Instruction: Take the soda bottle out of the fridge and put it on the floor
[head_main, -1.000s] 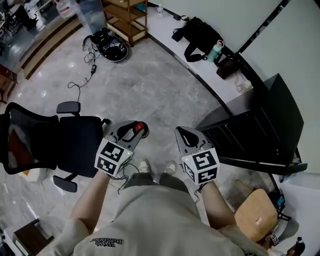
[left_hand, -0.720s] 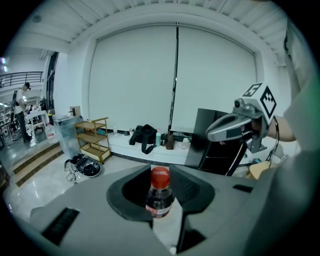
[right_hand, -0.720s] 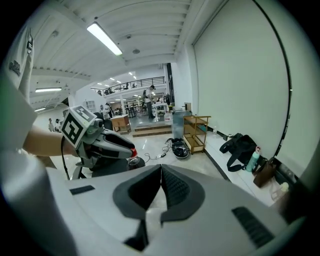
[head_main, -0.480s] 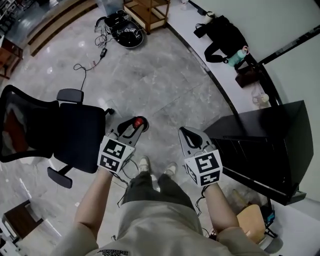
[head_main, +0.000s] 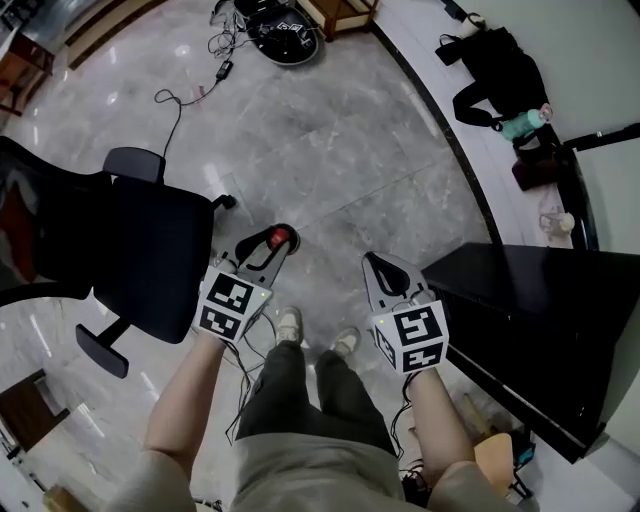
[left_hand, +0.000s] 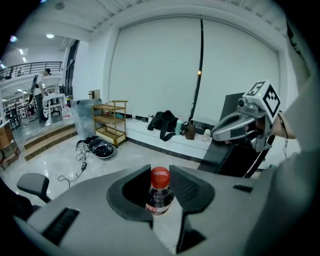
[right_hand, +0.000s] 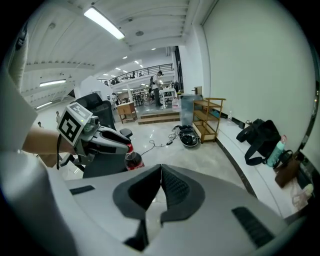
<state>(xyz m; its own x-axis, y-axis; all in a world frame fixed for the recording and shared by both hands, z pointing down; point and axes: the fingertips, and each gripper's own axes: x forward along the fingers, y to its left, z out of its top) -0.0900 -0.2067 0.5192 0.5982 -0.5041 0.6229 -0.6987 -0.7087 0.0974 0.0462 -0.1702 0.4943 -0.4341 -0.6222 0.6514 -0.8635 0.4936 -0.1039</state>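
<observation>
The soda bottle (left_hand: 160, 194), dark with a red cap, stands upright between the jaws of my left gripper (left_hand: 160, 173), which is shut on its neck. In the head view the left gripper (head_main: 278, 244) holds the bottle (head_main: 281, 238) above the marble floor, left of the person's feet. The right gripper (head_main: 372, 262) hangs alongside with nothing in it, and in its own view the right gripper (right_hand: 160, 186) has its jaws shut together. From there the left gripper (right_hand: 102, 139) and the bottle (right_hand: 133, 160) show at the left. The black fridge (head_main: 535, 330) stands to the right.
A black office chair (head_main: 130, 255) is close on the left. A black round device with cables (head_main: 283, 20) lies on the floor ahead, beside a wooden shelf unit (left_hand: 111, 120). Bags and a teal flask (head_main: 520, 125) sit on the white ledge along the wall.
The head view has slid over the floor: the chair and fridge now sit closer to the grippers and the far objects have gone to the top edge. The left gripper still holds the bottle.
</observation>
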